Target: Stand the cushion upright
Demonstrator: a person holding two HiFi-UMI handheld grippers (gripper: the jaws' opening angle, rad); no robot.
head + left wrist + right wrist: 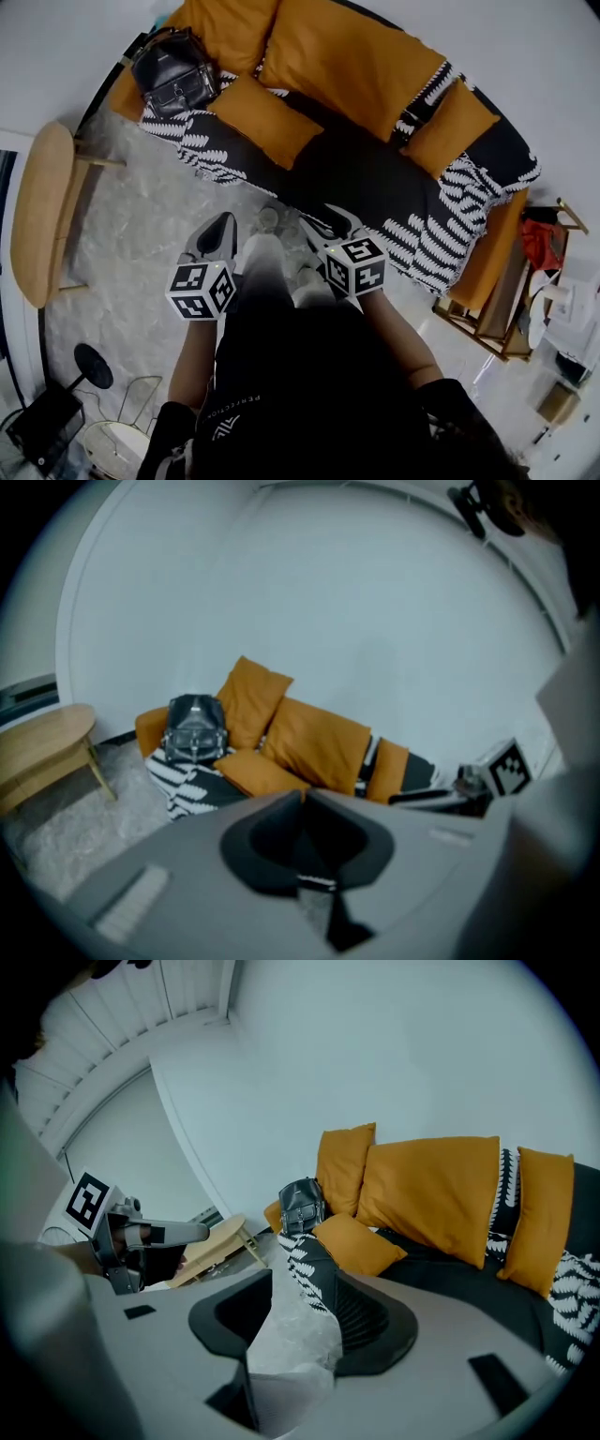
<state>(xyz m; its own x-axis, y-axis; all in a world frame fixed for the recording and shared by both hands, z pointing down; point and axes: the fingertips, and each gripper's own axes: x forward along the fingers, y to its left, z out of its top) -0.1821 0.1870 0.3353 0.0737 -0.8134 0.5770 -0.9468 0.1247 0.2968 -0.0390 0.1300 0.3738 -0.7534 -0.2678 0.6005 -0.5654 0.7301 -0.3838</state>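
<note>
A small orange cushion (265, 120) lies flat on the dark sofa seat (366, 173), left of centre; it also shows in the left gripper view (258, 772) and the right gripper view (361, 1244). Both grippers hang over the pale floor in front of the sofa, short of the seat and apart from the cushion. My left gripper (223, 223) (305, 794) is shut, its tips meeting with nothing between them. My right gripper (330, 221) (298, 1274) stands open; only floor and the blanket's edge show through its gap.
Large orange back cushions (347, 56) line the sofa, with another small one (450, 127) upright at the right. A black bag (173, 70) sits on the striped blanket (211, 141) at the left end. A wooden bench (42, 211) stands left, a cluttered rack (539, 300) right.
</note>
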